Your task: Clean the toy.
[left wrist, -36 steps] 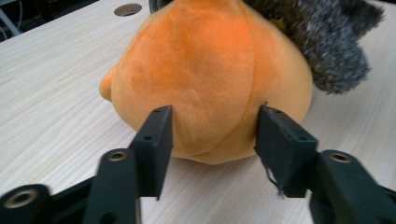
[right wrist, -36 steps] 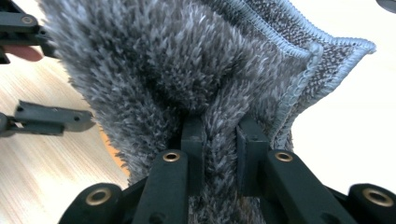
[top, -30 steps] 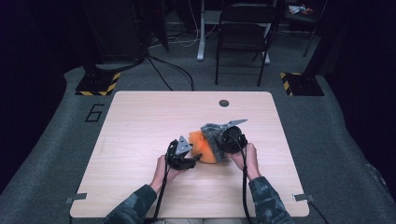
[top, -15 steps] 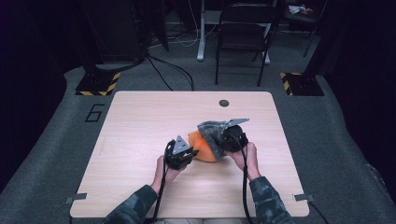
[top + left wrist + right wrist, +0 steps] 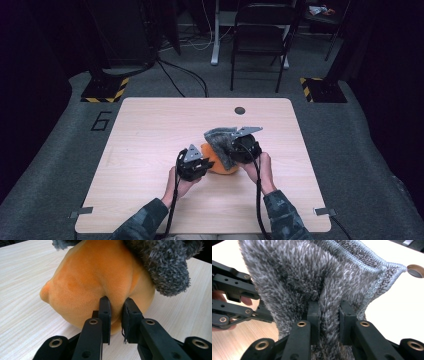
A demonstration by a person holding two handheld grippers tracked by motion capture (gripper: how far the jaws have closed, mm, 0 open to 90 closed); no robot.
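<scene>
An orange plush toy (image 5: 220, 162) lies on the table's middle, partly wrapped by a fuzzy grey cloth (image 5: 222, 142) draped over its right side. My left gripper (image 5: 116, 301) has just been closing and now pinches a fold of the orange plush (image 5: 100, 282) between its pads. In the high view the left gripper (image 5: 204, 162) sits at the toy's left. My right gripper (image 5: 329, 305) is shut on the grey cloth (image 5: 299, 277), whose stitched hem stands up. From above, the right gripper (image 5: 232, 150) is at the toy's right.
The wooden table (image 5: 150, 130) has a round dark grommet (image 5: 240, 110) near its far edge. A folding chair (image 5: 262, 40) and striped stand bases (image 5: 105, 90) stand on the carpet behind. Both of the person's hands rest near the front.
The left gripper's jaws have closed onto the orange plush. The right gripper keeps its hold on the cloth and has barely shifted.
</scene>
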